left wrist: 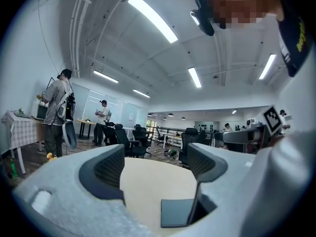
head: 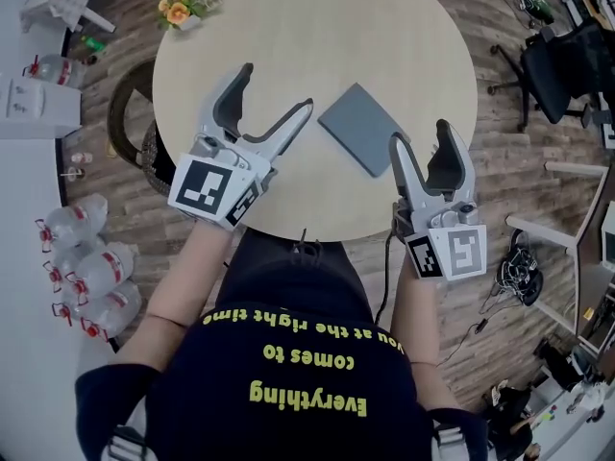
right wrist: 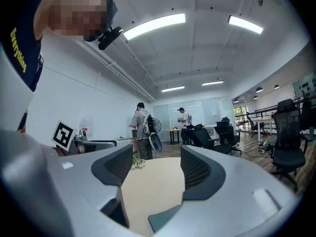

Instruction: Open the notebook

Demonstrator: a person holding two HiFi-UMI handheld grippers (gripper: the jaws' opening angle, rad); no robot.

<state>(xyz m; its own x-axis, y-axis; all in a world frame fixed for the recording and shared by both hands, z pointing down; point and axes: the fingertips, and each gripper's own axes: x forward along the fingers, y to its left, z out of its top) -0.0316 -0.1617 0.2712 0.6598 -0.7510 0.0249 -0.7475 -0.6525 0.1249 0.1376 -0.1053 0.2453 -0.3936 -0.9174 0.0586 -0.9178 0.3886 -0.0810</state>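
Grey and closed, the notebook (head: 360,128) was seen lying flat on the round tabletop (head: 288,36) between the left gripper (head: 278,88) and the right gripper (head: 420,134), both jaws held wide apart and empty, so the opening was judged not yet begun.

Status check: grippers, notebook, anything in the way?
Left gripper open, empty. Right gripper open, empty. Notebook closed, flat on table, untouched. Nothing blocking it.

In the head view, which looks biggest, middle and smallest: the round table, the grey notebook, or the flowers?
1. round table
2. grey notebook
3. flowers, clearly smallest, though farther from the camera
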